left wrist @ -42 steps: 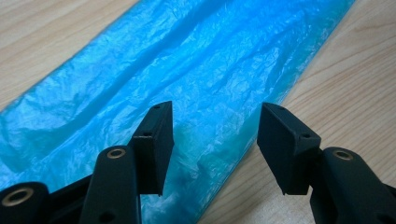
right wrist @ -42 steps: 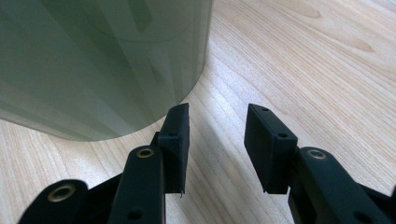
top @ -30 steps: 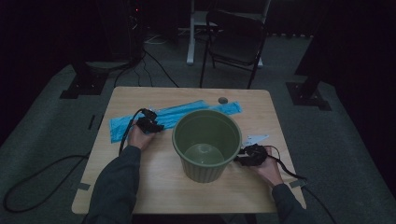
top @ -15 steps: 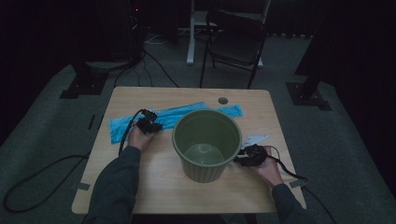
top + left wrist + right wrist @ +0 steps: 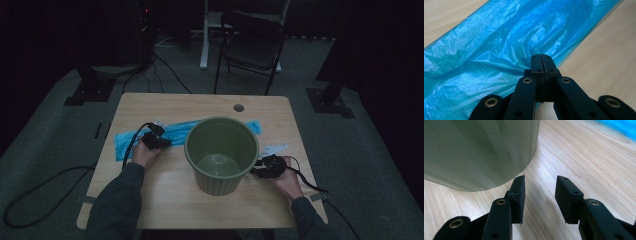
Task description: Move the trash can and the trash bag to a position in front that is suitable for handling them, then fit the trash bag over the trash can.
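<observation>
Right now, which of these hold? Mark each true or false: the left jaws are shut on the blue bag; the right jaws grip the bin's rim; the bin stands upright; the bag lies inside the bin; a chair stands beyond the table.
1. The left gripper has its jaws shut on the blue plastic bag: true.
2. The right gripper grips the bin's rim: false. Its jaws stand open beside the foot of the green bin, holding nothing.
3. The bin stands upright: true.
4. The bag lies inside the bin: false. It lies flat on the table, behind the bin.
5. A chair stands beyond the table: true.
</observation>
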The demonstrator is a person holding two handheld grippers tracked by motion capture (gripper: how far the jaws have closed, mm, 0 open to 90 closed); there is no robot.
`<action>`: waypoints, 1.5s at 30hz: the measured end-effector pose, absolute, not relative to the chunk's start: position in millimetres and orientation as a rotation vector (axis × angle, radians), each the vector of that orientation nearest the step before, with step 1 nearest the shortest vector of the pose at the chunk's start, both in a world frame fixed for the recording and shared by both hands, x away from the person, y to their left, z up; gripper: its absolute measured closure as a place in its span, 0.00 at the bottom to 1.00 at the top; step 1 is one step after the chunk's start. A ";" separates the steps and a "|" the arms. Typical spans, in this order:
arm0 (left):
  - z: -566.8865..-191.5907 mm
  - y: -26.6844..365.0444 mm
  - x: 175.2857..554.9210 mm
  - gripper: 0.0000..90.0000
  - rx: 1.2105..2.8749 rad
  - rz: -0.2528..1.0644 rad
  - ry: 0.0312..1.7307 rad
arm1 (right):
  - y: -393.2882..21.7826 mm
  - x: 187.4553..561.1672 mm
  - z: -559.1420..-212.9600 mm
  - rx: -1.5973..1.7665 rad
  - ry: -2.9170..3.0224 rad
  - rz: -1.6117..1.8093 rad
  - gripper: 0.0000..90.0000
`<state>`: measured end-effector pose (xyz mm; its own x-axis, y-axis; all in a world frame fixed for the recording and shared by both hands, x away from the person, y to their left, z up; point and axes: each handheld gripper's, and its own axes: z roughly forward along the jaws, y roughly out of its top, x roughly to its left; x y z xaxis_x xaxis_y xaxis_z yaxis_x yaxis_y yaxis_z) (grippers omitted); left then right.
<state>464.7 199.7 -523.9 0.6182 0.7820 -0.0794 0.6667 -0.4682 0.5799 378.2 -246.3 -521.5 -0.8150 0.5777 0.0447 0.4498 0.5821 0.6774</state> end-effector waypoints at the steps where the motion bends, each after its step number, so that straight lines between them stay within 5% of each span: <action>1: -524.4 199.3 455.8 1.00 2.275 0.253 1.107 | -246.1 378.4 -521.7 0.865 2.632 1.048 0.66; 28: -515.1 172.1 356.3 0.98 2.375 0.154 0.843 | -247.4 377.5 -520.0 0.860 2.628 1.050 0.66; 39: -503.3 174.5 351.5 0.70 2.285 0.201 0.832 | -246.7 378.7 -520.7 0.859 2.632 1.047 0.66; 45: -498.4 180.5 355.5 0.63 2.239 0.258 0.870 | -246.4 378.6 -521.0 0.862 2.634 1.043 0.66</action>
<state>355.5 180.5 -498.4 0.7532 0.6545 -0.0659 0.5124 -0.5210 0.6826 378.6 -246.4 -521.0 -0.8157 0.5769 0.0435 0.4503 0.5858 0.6738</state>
